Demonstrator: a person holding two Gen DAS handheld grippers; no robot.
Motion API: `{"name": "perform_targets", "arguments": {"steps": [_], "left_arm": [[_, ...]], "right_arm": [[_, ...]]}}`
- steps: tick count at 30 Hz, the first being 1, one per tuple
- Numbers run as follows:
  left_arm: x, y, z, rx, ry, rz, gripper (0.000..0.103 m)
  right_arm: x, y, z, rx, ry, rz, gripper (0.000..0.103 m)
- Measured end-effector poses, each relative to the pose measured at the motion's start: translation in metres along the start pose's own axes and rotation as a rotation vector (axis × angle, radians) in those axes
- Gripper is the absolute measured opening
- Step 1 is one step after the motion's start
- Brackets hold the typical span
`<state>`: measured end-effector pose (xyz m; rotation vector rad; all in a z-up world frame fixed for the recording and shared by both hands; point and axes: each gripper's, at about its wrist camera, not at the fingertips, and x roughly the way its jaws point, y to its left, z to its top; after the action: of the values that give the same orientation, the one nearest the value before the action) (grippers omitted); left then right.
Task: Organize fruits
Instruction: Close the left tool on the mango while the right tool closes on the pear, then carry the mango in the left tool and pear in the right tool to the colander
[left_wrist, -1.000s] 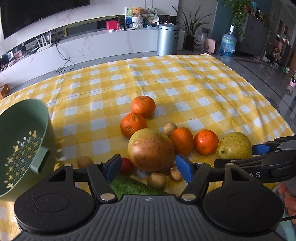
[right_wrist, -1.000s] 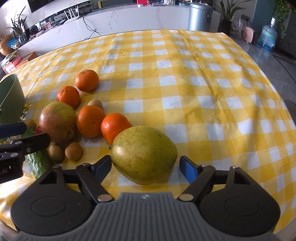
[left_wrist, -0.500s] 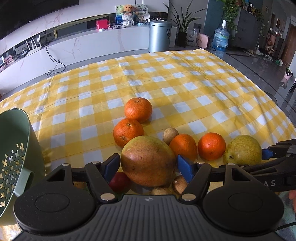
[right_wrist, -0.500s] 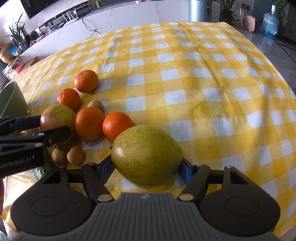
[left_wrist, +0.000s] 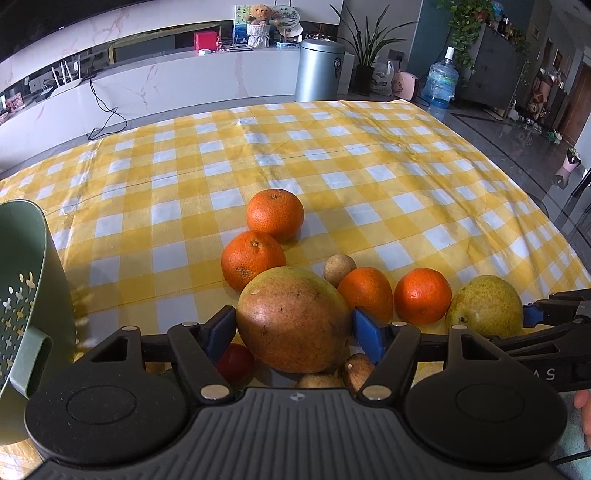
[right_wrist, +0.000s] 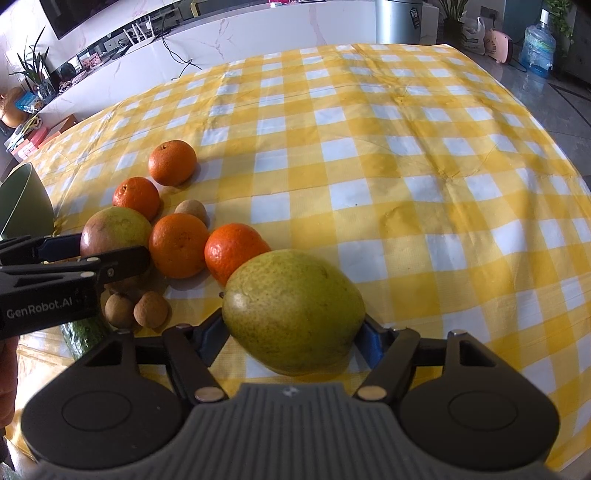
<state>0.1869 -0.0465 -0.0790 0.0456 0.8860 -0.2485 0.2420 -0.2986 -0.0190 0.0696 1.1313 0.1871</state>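
My left gripper (left_wrist: 293, 326) is shut on a large reddish-green pear (left_wrist: 291, 319), its blue pads touching both sides. My right gripper (right_wrist: 293, 334) is shut on a yellow-green pear (right_wrist: 293, 310), which also shows at the right of the left wrist view (left_wrist: 485, 306). Several oranges (left_wrist: 275, 214) (right_wrist: 179, 245) lie beside the pears on the yellow checked cloth (right_wrist: 406, 166). A green colander (left_wrist: 26, 314) stands at the left. Small brown longans (right_wrist: 151, 308), a red fruit (left_wrist: 234, 363) and a cucumber (right_wrist: 83, 332) lie near the left gripper.
The table's right edge (left_wrist: 554, 221) drops to a grey floor. A white counter (left_wrist: 184, 85), a metal bin (left_wrist: 319, 70) and a water bottle (left_wrist: 441, 85) stand beyond the far edge.
Both grippers moved forward around their pears and closed on them. The left view has shifted so the colander sits further left.
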Motion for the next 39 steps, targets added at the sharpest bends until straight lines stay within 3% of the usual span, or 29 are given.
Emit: {"name": "perform_targets", "arguments": {"steps": [16, 24, 32, 39], "left_arm": [[-0.019, -0.004, 0.0, -0.025, -0.008, 0.045, 0.077], [-0.062, -0.003, 0.002, -0.029, -0.066, 0.067, 0.077], [-0.111, 0.028, 0.004, -0.084, -0.121, 0.096, 0.077], [-0.145, 0.084, 0.007, -0.169, -0.143, 0.151, 0.077]], "right_arm": [[-0.009, -0.002, -0.003, 0.018, -0.04, -0.008, 0.067], [-0.036, 0.004, -0.009, -0.013, -0.158, 0.043, 0.067], [-0.058, 0.042, -0.002, -0.117, -0.215, 0.185, 0.067], [-0.075, 0.115, 0.027, -0.308, -0.248, 0.356, 0.067]]}}
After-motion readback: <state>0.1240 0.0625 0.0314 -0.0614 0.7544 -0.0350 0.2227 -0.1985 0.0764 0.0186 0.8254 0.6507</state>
